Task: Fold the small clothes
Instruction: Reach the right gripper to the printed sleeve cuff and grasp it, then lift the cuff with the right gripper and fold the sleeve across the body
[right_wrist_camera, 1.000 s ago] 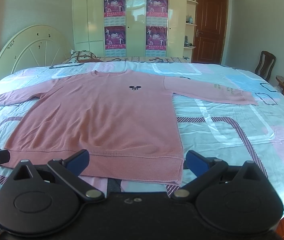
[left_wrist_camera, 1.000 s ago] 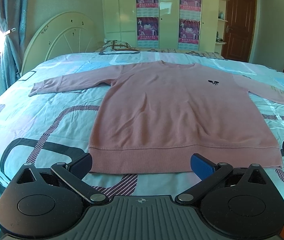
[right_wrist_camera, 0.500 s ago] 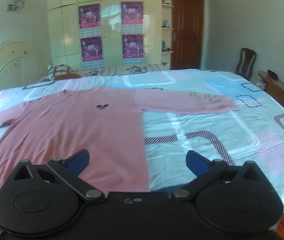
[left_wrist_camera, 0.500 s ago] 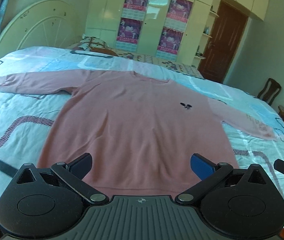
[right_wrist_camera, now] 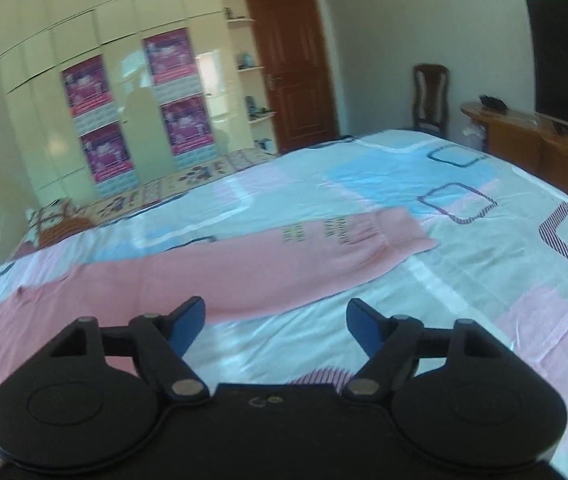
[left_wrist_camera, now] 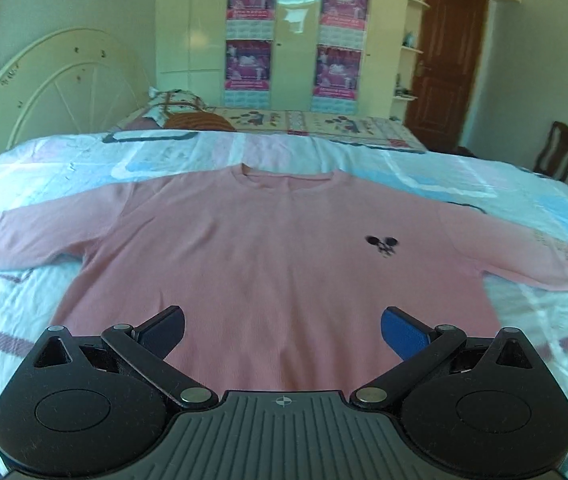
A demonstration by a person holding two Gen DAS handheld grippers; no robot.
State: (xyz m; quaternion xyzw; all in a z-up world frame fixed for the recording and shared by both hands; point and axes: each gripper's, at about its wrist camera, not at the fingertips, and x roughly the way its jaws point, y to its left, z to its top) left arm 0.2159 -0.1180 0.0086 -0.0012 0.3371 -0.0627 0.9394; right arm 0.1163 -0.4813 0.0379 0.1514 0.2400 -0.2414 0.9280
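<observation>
Left gripper [left_wrist_camera: 281,326] released, jaws spread wide and holding nothing, with the pink sweater [left_wrist_camera: 267,264] lying flat and face-up on the bed [left_wrist_camera: 15,300] just ahead of its fingertips; right gripper [right_wrist_camera: 275,322] likewise spread and empty, the sweater's right sleeve [right_wrist_camera: 284,260] stretched across just beyond it. Fine-ribbed knit, matte: likely soft, light and limp, so it should drape and drag on the smooth printed sheet. Best holds look like the thicker sleeve cuff [right_wrist_camera: 404,232] or the shoulder seam farther ahead, pinching both layers.
</observation>
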